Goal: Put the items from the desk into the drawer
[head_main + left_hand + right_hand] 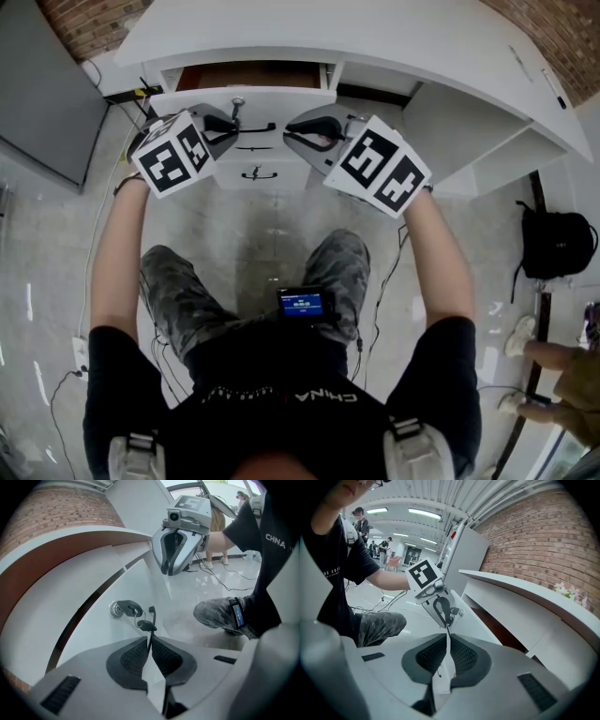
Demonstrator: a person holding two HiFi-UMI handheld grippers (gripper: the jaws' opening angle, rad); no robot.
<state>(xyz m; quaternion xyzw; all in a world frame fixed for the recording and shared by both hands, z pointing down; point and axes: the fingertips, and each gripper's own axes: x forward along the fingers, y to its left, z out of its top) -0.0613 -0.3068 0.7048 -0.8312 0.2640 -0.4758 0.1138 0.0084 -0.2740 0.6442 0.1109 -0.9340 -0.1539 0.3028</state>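
Drawer (248,77): standing pulled open under the tabletop (375,28), its front running crosswise just ahead of both tools; no desk items showing. Left hand-held gripper (150,638), clenched and empty, is sitting nearest the keyed lock (123,607); right hand-held gripper (447,638), likewise clenched and empty, is hovering alongside.

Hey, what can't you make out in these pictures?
Drawer contents: head view shows only a brown strip; the desk top covers the rest.
Phone screen: print too small in head view.
Hanging key: left gripper view shows its lower end at the shut left gripper tips; pinched or merely touching, unclear.
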